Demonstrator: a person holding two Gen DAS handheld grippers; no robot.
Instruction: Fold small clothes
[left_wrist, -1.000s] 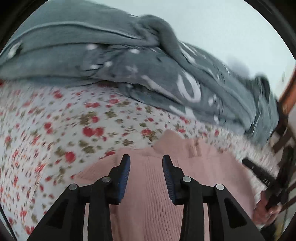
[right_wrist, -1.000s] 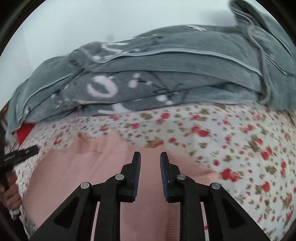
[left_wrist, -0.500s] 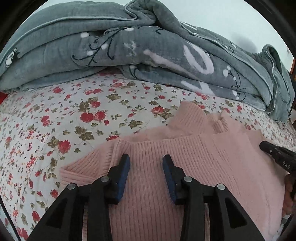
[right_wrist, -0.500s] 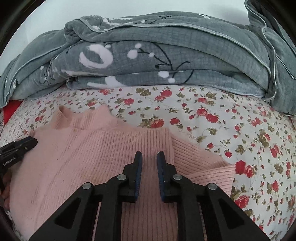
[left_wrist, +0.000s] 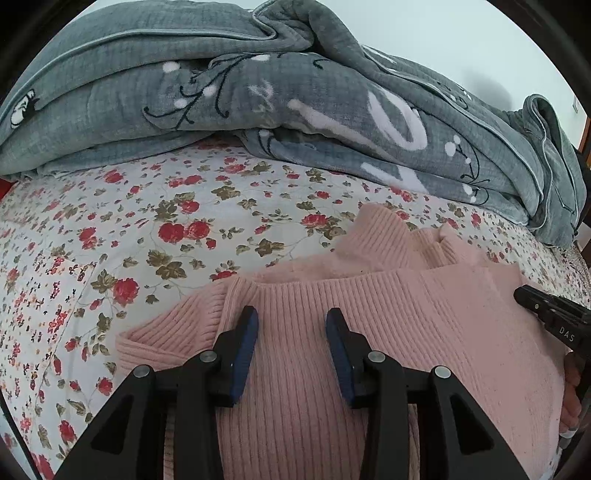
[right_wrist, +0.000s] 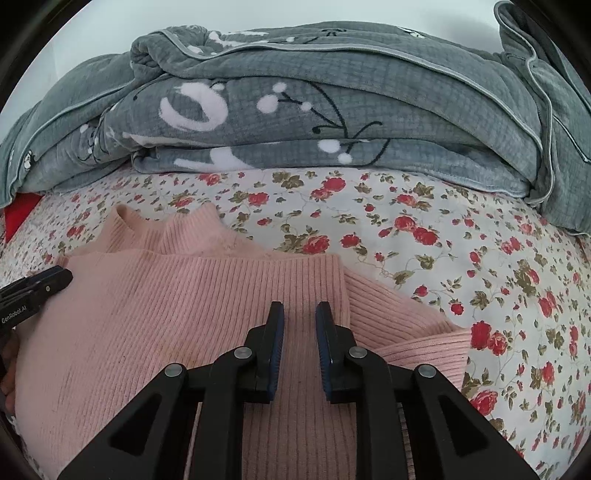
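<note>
A pink ribbed sweater (left_wrist: 406, 317) lies on the floral bed sheet (left_wrist: 147, 229), its collar toward the blanket and its lower part folded up over the chest. My left gripper (left_wrist: 291, 325) is open and empty over the sweater's left side, next to a sleeve. My right gripper (right_wrist: 299, 317) is open with a narrower gap and empty, over the sweater (right_wrist: 166, 314) near its right side, beside the right sleeve. Each gripper's tip shows at the edge of the other's view.
A bulky grey folded blanket (left_wrist: 258, 92) with white patterns lies along the far side of the bed; it also shows in the right wrist view (right_wrist: 332, 110). A pale wall rises behind it. A red item (right_wrist: 18, 214) peeks out at the left.
Both grippers have dropped closer to the sweater and steadied; the view went from blurred to sharp. The right gripper's gap has widened slightly since half a second ago.
</note>
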